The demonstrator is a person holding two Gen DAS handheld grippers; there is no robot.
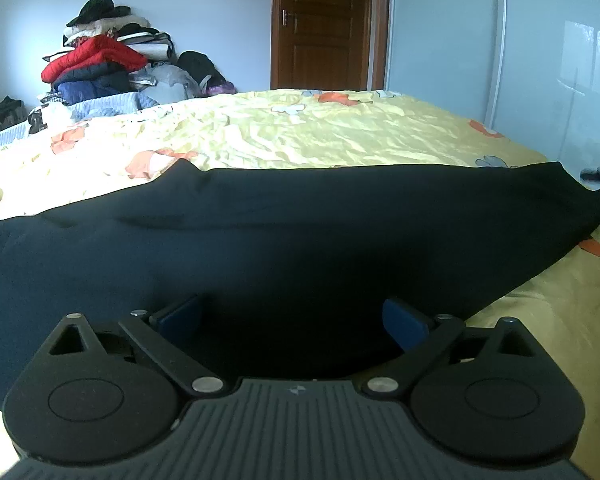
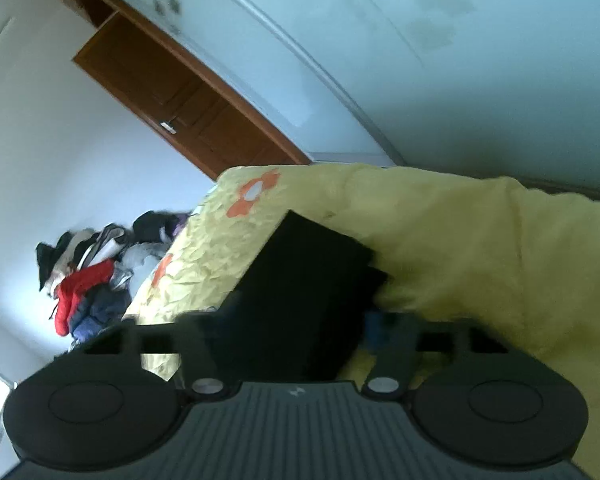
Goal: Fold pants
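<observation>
Black pants lie spread across the near part of a bed with a yellow flowered sheet. My left gripper is open, its blue pads wide apart just over the near edge of the pants. In the right wrist view, which is tilted and blurred, the pants run away from the camera as a dark strip. My right gripper is open, its fingers on either side of the near end of that strip, not closed on it.
A heap of clothes is piled at the far left of the bed by the wall. A brown wooden door stands behind the bed. A white wardrobe lines the right side.
</observation>
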